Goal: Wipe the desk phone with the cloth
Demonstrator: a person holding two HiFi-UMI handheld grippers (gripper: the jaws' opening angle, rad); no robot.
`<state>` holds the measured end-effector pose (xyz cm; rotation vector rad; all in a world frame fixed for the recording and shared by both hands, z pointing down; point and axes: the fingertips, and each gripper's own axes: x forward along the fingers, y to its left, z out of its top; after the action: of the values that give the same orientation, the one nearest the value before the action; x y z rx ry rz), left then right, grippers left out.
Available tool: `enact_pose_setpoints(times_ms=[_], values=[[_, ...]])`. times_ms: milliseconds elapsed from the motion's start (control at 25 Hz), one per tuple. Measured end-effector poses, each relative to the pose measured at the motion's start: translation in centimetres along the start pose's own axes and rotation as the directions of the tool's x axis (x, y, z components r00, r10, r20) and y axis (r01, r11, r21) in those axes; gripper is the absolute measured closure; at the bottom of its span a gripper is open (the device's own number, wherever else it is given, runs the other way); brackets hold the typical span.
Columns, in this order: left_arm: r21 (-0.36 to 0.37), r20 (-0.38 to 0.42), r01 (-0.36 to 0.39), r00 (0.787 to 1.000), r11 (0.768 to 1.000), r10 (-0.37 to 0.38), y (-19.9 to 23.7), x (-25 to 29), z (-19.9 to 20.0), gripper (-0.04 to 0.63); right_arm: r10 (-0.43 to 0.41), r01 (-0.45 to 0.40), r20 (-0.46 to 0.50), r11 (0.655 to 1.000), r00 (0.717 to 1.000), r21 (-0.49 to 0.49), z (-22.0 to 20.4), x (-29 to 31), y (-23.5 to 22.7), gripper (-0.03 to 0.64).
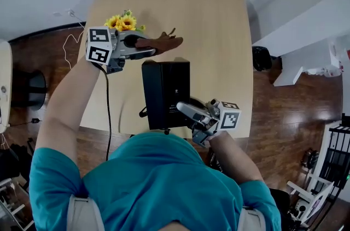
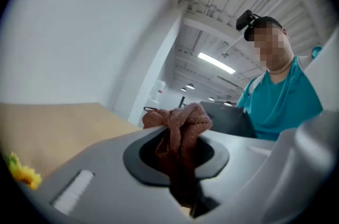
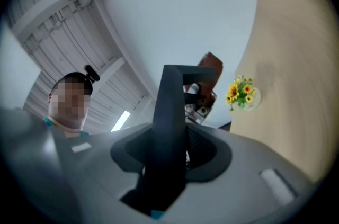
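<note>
A crumpled reddish-brown knitted cloth (image 1: 164,42) is clamped in the left claw (image 1: 149,47) and held at the far edge of the black slab-shaped desk phone (image 1: 165,93). The phone is gripped near its right corner by the right claw (image 1: 188,110) over the pale wooden bench (image 1: 219,22). Wiping is judged barely begun, with most of the phone's surface left to cover. The layout of cloth, phone and bench is given only by the head view, while each claw's pinch is shown clearly only in its own gripper view.
</note>
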<state>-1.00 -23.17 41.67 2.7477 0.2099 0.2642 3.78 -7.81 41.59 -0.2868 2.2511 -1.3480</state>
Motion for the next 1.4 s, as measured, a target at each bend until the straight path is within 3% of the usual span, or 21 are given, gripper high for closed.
enact_pose_setpoints(times_ms=[80, 160, 280, 560, 680, 760, 880, 1160, 1280, 1400], values=[[0.044, -0.069, 0.102, 0.993, 0.994, -0.099, -1.9, 1.9, 1.1, 0.526, -0.014, 0.014, -0.016, 1.000, 1.000, 0.001, -0.4, 0.0, -0.5, 0.459], [0.056, -0.146, 0.191, 0.973, 0.980, -0.181, -3.7, 3.7, 0.9, 0.528, -0.026, 0.025, -0.038, 1.000, 0.999, -0.007, -0.9, 0.0, -0.8, 0.459], [0.064, -0.206, 0.254, 0.950, 0.965, -0.236, -5.0, 4.9, 1.2, 0.528, -0.036, 0.035, -0.057, 0.999, 0.998, -0.031, -1.3, 0.1, -1.0, 0.459], [0.056, -0.193, 0.337, 0.927, 0.940, -0.321, -7.2, 4.0, 2.7, 0.526, -0.099, 0.096, -0.072, 0.994, 0.993, -0.048, -1.6, -0.3, -2.8, 0.459], [0.052, -0.190, 0.340, 0.926, 0.939, -0.325, -7.3, 3.9, 2.3, 0.526, -0.104, 0.100, -0.082, 0.994, 0.991, -0.050, -2.0, -0.3, -3.1, 0.459], [0.047, -0.246, 0.298, 0.928, 0.953, -0.278, -5.9, 3.3, 0.9, 0.526, -0.097, 0.094, -0.079, 0.994, 0.992, -0.050, -1.9, -0.2, -2.9, 0.459], [0.038, -0.349, 0.256, 0.909, 0.966, -0.227, -4.4, 1.6, -1.4, 0.528, -0.113, 0.108, -0.079, 0.992, 0.990, -0.070, -1.4, -0.3, -3.1, 0.459], [0.059, -0.365, 0.346, 0.880, 0.936, -0.303, -6.8, 1.6, 0.7, 0.526, -0.167, 0.158, -0.106, 0.984, 0.980, -0.087, -1.3, -0.7, -4.7, 0.459], [0.083, -0.320, 0.362, 0.892, 0.929, -0.319, -7.5, 2.7, 1.8, 0.526, -0.160, 0.153, -0.100, 0.986, 0.982, -0.073, -1.5, -0.6, -5.3, 0.459], [0.144, -0.197, 0.331, 0.933, 0.933, -0.300, -8.3, 2.2, 4.0, 0.526, -0.217, 0.214, -0.061, 0.976, 0.974, -0.051, -0.9, -1.6, -7.9, 0.459]])
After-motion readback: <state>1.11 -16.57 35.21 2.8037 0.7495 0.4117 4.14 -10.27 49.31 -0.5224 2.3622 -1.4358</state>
